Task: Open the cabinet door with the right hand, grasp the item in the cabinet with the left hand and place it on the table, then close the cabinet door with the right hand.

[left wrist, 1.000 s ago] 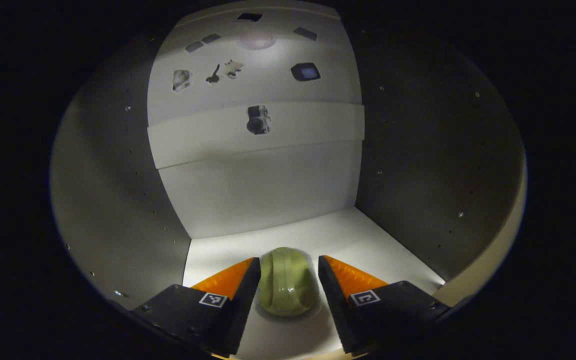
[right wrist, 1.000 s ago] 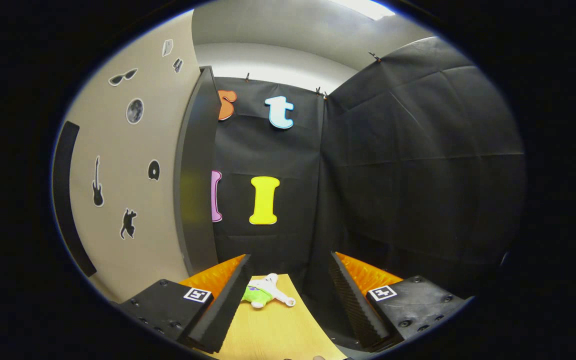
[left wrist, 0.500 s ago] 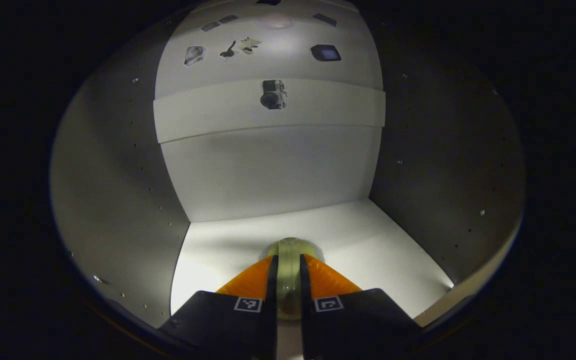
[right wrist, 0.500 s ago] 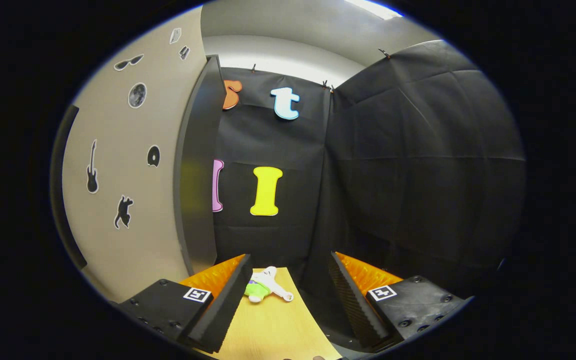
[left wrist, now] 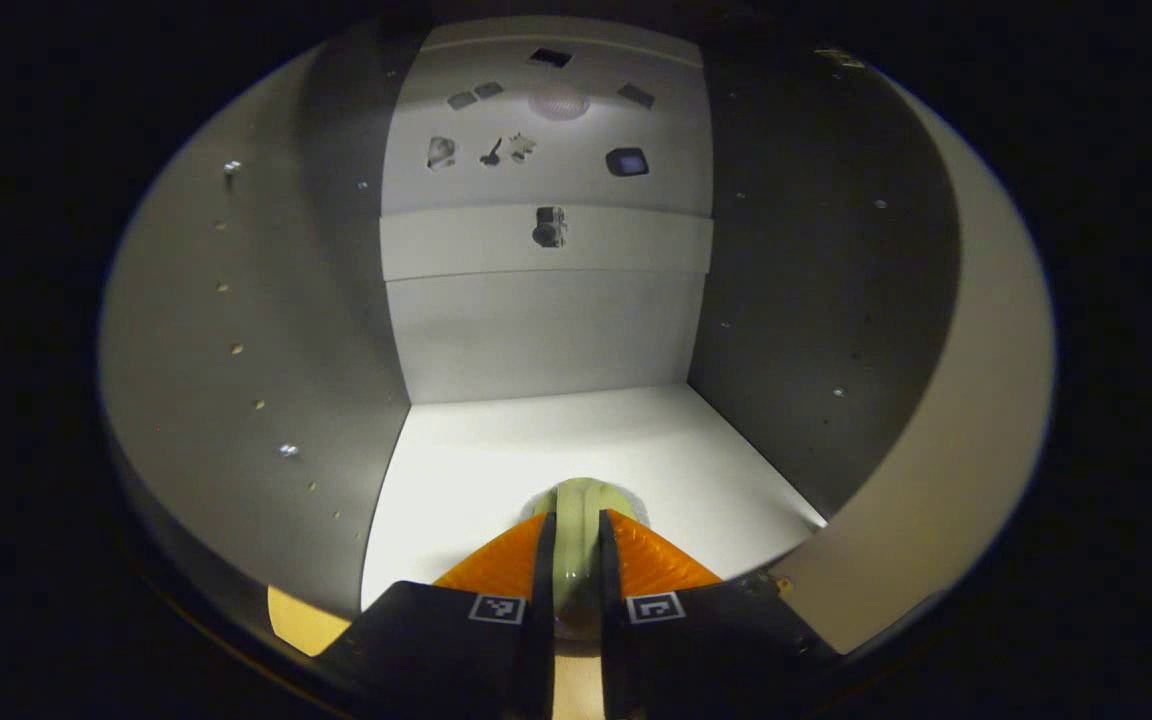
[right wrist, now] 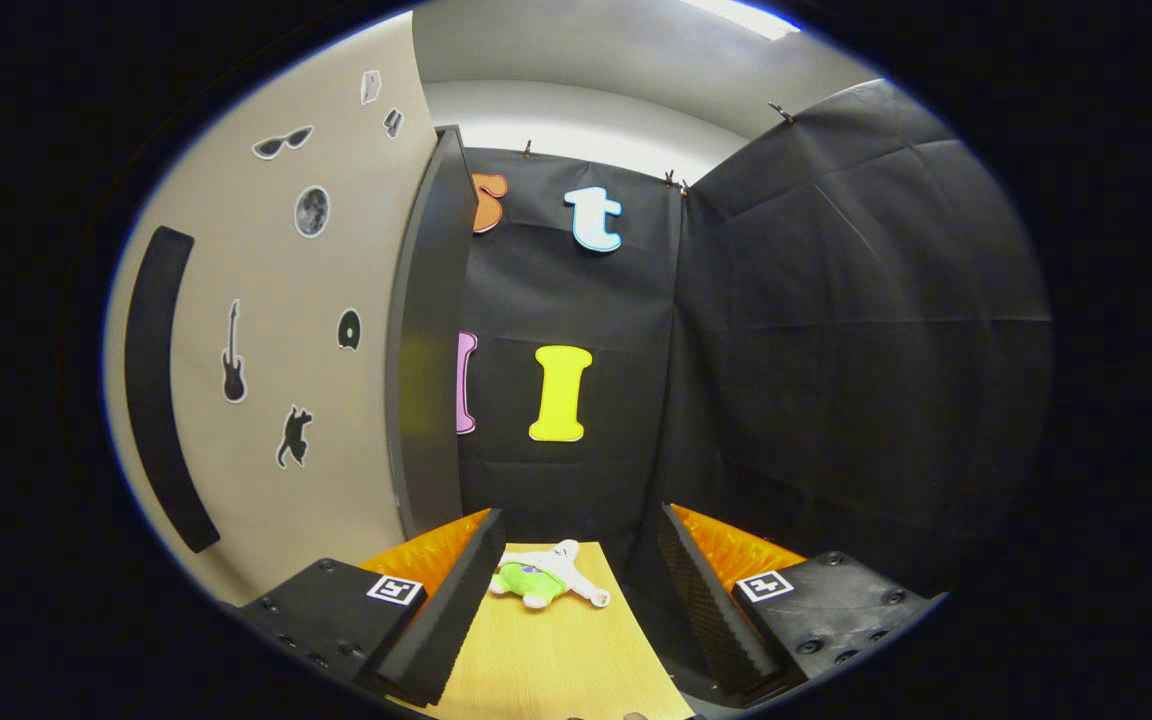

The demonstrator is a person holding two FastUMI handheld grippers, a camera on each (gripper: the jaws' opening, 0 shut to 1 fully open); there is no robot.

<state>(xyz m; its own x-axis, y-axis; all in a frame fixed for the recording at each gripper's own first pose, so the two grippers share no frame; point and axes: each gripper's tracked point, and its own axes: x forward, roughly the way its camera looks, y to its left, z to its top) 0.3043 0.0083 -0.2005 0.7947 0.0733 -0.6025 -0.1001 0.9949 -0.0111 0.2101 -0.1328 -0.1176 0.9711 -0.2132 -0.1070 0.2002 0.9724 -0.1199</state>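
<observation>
Since a second earlier: left gripper [left wrist: 576, 560] had closed from wide open onto the green item [left wrist: 577, 510] and drawn back toward the cabinet [left wrist: 236, 330] mouth; back wall farther off. Both fingers pressed the item's sides, just above the white shelf floor [left wrist: 496, 450]. Right gripper [right wrist: 576, 590]: fingers spread wide, holding nothing, above the wooden table [right wrist: 546, 660]. Plush toy [right wrist: 546, 580] lay on table. Cabinet door [right wrist: 316, 350] stood open at left.

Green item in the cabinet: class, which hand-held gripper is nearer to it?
Left. The left hand-held gripper is shut on the green item; the right hand-held gripper hangs open above the table.
</observation>
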